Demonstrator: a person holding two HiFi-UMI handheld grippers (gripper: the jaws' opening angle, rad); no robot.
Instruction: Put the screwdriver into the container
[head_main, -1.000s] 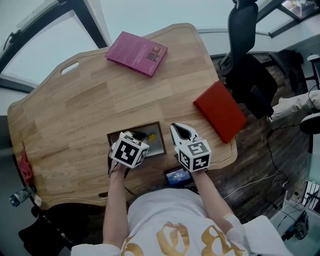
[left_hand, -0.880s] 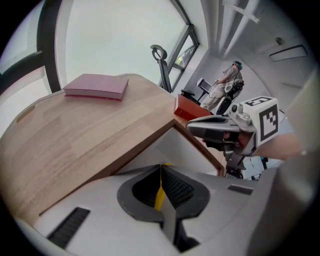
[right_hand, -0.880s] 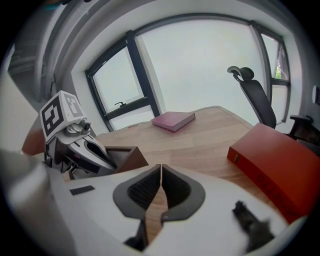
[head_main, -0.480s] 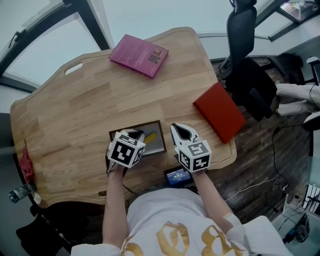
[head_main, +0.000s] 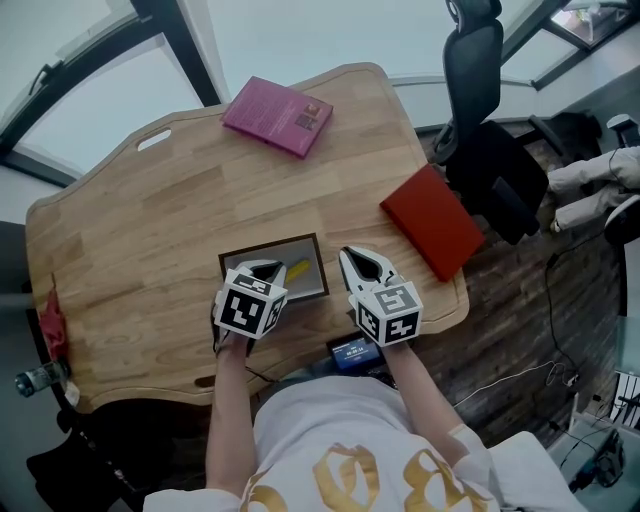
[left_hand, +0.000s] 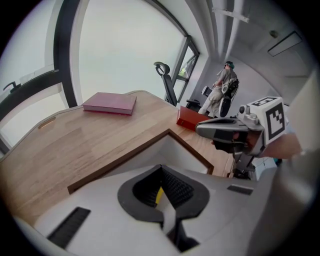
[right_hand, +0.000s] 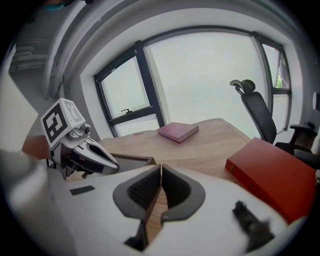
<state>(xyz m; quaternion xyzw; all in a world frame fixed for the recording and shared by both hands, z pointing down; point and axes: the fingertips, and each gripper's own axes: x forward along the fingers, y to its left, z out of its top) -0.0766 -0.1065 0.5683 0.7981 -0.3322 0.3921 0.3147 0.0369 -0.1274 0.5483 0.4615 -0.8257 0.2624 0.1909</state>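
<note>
Nearest you, both sets of tongs were closed. Your right gripper (right_hand: 160, 169) held nothing, with only bare tabletop (head_main: 150, 230) showing through its slot. Your left gripper (left_hand: 161, 171) had its tips together over the near left corner of the container (head_main: 270, 247). Just beyond those tips the screwdriver (head_main: 298, 268) lay inside the container, its yellow handle showing as a sliver in the slot behind the left pads. If you swung the closed left tongs forward or sideways, I judge they could knock the rim and shove the shallow container, or flick the screwdriver out. Farther off, the red book (head_main: 432, 222) and the pink book (head_main: 278, 116) showed no readable print; the pink cover's panel was too small.
</note>
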